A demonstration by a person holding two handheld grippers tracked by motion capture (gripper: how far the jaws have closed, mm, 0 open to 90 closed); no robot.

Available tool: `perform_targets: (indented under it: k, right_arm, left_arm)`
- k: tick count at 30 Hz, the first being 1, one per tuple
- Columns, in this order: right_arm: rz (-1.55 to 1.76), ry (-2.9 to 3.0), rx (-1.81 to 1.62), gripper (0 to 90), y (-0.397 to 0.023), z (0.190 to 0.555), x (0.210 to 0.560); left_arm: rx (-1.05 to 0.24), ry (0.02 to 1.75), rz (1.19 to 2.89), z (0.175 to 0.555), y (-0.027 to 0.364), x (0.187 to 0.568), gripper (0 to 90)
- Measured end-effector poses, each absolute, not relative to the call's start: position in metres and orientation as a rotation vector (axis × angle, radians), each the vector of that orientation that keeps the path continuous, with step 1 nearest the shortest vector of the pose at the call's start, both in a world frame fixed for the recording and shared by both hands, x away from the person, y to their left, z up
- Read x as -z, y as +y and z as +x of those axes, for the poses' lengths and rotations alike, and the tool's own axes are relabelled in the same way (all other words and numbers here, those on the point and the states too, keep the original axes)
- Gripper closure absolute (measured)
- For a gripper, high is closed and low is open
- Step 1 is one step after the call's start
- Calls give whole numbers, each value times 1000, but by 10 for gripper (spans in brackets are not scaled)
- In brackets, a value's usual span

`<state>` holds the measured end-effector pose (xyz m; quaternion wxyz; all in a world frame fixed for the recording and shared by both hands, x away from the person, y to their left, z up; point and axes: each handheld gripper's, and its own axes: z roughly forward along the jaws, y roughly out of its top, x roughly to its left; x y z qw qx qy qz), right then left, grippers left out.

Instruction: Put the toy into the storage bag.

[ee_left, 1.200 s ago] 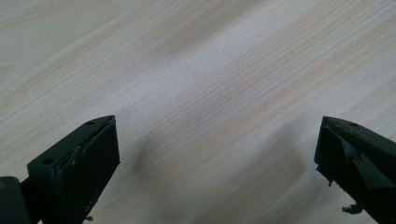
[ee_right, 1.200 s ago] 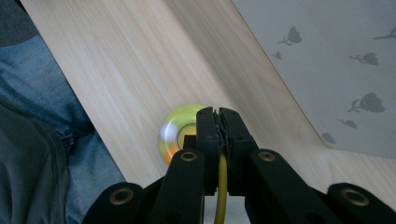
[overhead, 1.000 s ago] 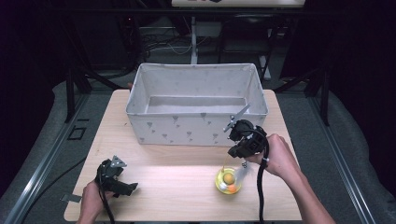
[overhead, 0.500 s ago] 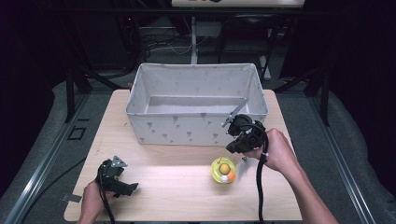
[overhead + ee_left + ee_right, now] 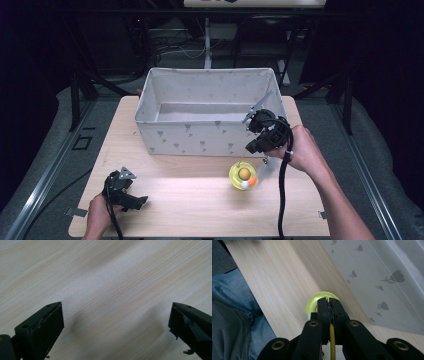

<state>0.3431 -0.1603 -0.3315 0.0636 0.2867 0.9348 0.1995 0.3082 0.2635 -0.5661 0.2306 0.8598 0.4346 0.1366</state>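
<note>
A clear yellow round toy (image 5: 243,175) with an orange and a white ball inside hangs on a thin yellow cord just in front of the fabric bin (image 5: 210,141). My right gripper (image 5: 249,148) is above it, shut on the cord. In the right gripper view the cord (image 5: 332,340) runs between the closed jaws, and the toy (image 5: 312,304) shows beyond my right gripper's (image 5: 329,301) tips. My left gripper (image 5: 139,201) rests low at the table's front left. In the left gripper view it (image 5: 116,322) stands open over bare wood.
The white bin with a grey flower print takes up the back half of the wooden table (image 5: 190,195); its wall (image 5: 387,277) is close on one side of the right gripper. The person's jeans (image 5: 234,315) show past the table edge.
My right gripper has risen and moved toward the bin, carrying the yellow toy up by its cord. The left gripper has stayed put.
</note>
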Motion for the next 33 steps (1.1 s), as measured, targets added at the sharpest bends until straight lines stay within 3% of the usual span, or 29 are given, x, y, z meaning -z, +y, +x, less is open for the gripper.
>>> perform_targets:
  k: [33]
  right_arm:
    - [842, 2819, -610, 883, -156, 358, 283]
  left_arm:
    - [-365, 1194, 2372, 309, 263, 567, 2]
